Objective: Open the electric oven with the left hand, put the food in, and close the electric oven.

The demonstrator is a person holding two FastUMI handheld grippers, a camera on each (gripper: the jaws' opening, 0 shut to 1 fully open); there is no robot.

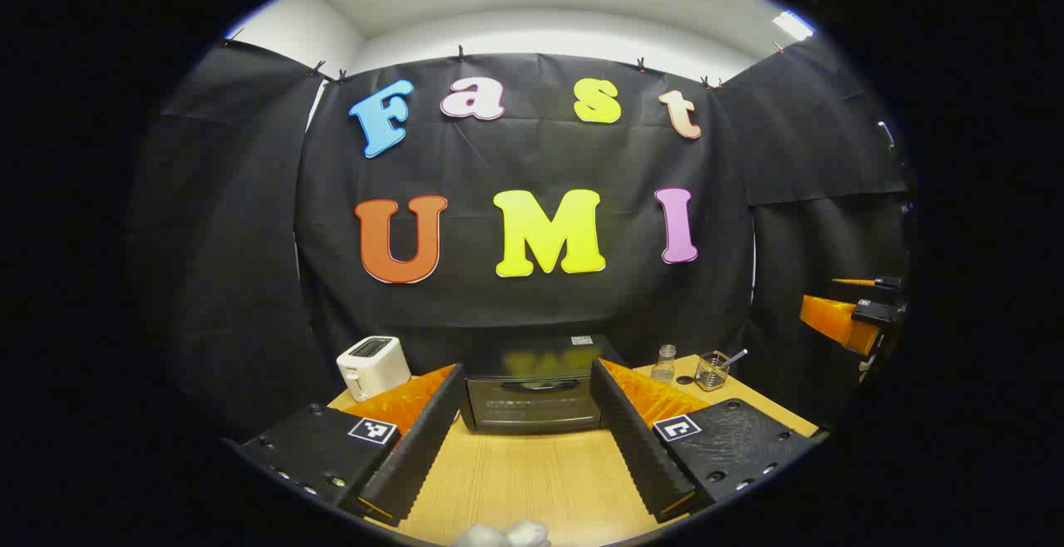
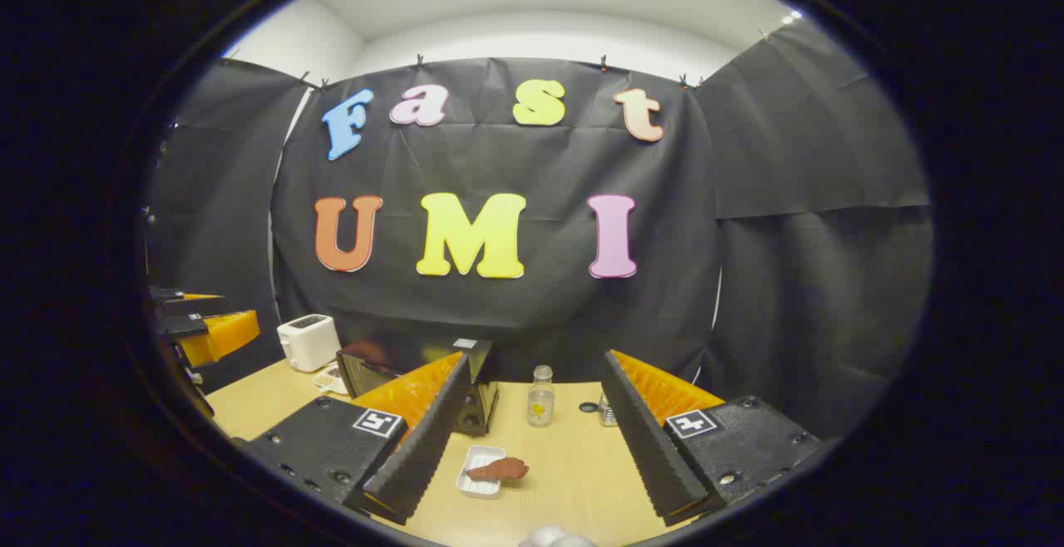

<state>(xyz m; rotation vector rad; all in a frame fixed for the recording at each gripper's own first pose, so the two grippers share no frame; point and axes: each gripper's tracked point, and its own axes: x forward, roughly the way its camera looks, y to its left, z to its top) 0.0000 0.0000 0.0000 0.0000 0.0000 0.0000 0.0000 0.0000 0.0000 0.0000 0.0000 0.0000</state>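
Observation:
The black electric oven (image 1: 532, 393) stands at the back of the wooden table (image 1: 532, 480) with its door closed and its handle across the top of the door. My left gripper (image 1: 528, 376) is open in front of it, at a distance, with the oven framed between its fingers. In the right gripper view a brown piece of food (image 2: 499, 470) lies on a small white tray (image 2: 475, 480) on the table. My right gripper (image 2: 536, 362) is open above and behind the food, holding nothing. The oven (image 2: 478, 389) is partly hidden behind its left finger.
A white toaster (image 1: 372, 367) stands left of the oven. To its right are a glass bottle (image 1: 663, 363) and a glass cup (image 1: 712, 370) with a utensil in it. The right gripper (image 1: 839, 299) hangs at the far right edge, off the table's side.

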